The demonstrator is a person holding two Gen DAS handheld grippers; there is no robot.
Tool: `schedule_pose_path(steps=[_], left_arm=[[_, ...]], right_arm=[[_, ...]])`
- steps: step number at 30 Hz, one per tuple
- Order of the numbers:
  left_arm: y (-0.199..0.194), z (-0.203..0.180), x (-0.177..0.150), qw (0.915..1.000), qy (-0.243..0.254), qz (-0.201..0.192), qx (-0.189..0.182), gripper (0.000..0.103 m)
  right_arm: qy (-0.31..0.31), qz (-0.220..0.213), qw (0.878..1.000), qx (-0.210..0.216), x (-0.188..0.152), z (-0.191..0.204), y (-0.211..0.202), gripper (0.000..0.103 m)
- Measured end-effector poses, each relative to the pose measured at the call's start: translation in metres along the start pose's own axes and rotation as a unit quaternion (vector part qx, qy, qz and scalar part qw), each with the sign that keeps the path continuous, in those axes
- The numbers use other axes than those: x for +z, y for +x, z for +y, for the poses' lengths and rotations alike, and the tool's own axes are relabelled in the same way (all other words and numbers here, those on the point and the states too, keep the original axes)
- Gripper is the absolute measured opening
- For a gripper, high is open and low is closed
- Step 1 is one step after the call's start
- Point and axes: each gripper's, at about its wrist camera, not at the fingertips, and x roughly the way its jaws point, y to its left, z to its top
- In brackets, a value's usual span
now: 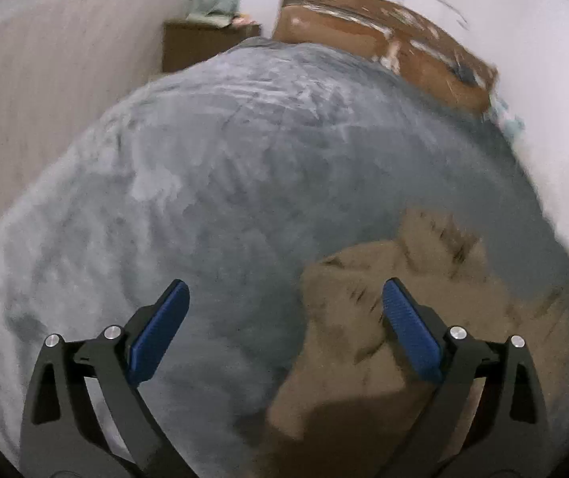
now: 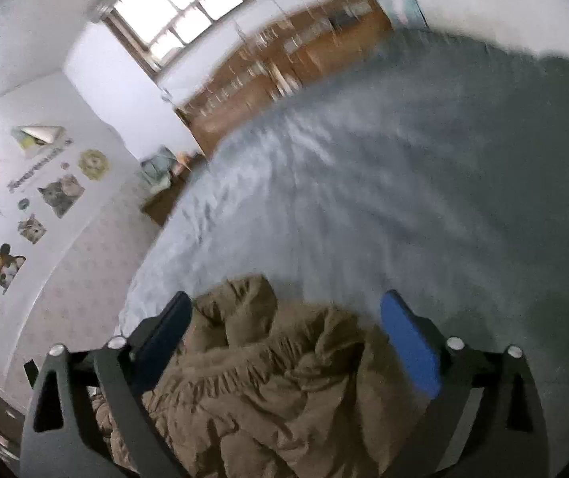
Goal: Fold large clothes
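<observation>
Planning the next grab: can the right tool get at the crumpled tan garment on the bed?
Probably yes: the right tool is open, the crumpled tan garment lies bunched directly below it, nothing covering it.

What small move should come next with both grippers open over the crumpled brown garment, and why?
Probably lower the right gripper and close it on an edge of the brown garment. It lies bunched in wrinkles on the grey bed cover, not spread flat, and both the right and left gripper stand open, holding nothing, so it needs spreading before any fold.
</observation>
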Motion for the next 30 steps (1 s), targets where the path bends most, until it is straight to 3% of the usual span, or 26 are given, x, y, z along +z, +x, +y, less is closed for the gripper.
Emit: schedule_pose_path(steps=[1, 4, 6, 9, 12, 15, 18, 19, 21, 22, 23, 24, 26, 27, 30], left_arm=[[-0.003, -0.003, -0.004, 0.9996, 0.028, -0.002, -0.001, 0.097], [-0.021, -0.005, -0.017, 0.9903, 0.120, -0.001, -0.070, 0.097], [-0.031, 0.003, -0.022, 0.9884, 0.124, -0.016, -0.086, 0.100], [-0.023, 0.011, -0.033, 0.9882, 0.095, 0.003, -0.120, 0.100], [0.000, -0.005, -0.043, 0.9885, 0.086, 0.027, -0.121, 0.100], [0.022, -0.028, -0.056, 0.9885, 0.124, 0.035, -0.079, 0.100], [0.045, -0.035, -0.070, 0.9866, 0.135, 0.063, -0.066, 0.100], [0.051, -0.035, -0.073, 0.9864, 0.129, 0.074, -0.070, 0.100], [0.059, -0.036, -0.075, 0.9860, 0.121, 0.089, -0.073, 0.100], [0.063, -0.037, -0.075, 0.9858, 0.115, 0.097, -0.074, 0.098], [0.065, -0.037, -0.075, 0.9856, 0.114, 0.099, -0.076, 0.089], [0.064, -0.039, -0.074, 0.9845, 0.114, 0.102, -0.086, 0.067], [0.063, -0.044, -0.072, 0.9839, 0.115, 0.105, -0.088, 0.047], [0.061, -0.048, -0.072, 0.9841, 0.118, 0.103, -0.085, 0.034], [0.052, -0.052, -0.068, 0.9861, 0.122, 0.083, -0.076, 0.012]], right_arm=[[-0.020, 0.006, 1.000, 0.006, 0.000, 0.002, -0.002, 0.097], [-0.101, 0.046, 0.994, -0.013, -0.018, 0.003, 0.001, 0.098], [-0.130, 0.076, 0.988, -0.024, -0.034, -0.003, 0.009, 0.098], [-0.150, 0.133, 0.979, -0.028, -0.057, -0.011, 0.025, 0.098], [-0.173, 0.140, 0.974, -0.051, -0.063, -0.007, 0.037, 0.098], [-0.168, 0.160, 0.971, -0.051, -0.068, -0.006, 0.047, 0.098], [-0.166, 0.189, 0.967, -0.043, -0.075, -0.011, 0.057, 0.097], [-0.165, 0.195, 0.966, -0.039, -0.077, -0.012, 0.058, 0.095], [-0.168, 0.201, 0.965, -0.032, -0.079, -0.012, 0.061, 0.076], [-0.169, 0.205, 0.964, -0.029, -0.079, -0.011, 0.064, 0.061], [-0.170, 0.207, 0.963, -0.028, -0.081, -0.009, 0.065, 0.048], [-0.175, 0.207, 0.962, -0.027, -0.081, -0.005, 0.067, 0.043], [-0.188, 0.201, 0.961, -0.034, -0.082, 0.005, 0.069, 0.029], [-0.191, 0.197, 0.961, -0.038, -0.082, 0.009, 0.069, 0.027], [-0.189, 0.169, 0.966, -0.045, -0.076, 0.018, 0.063, 0.018]])
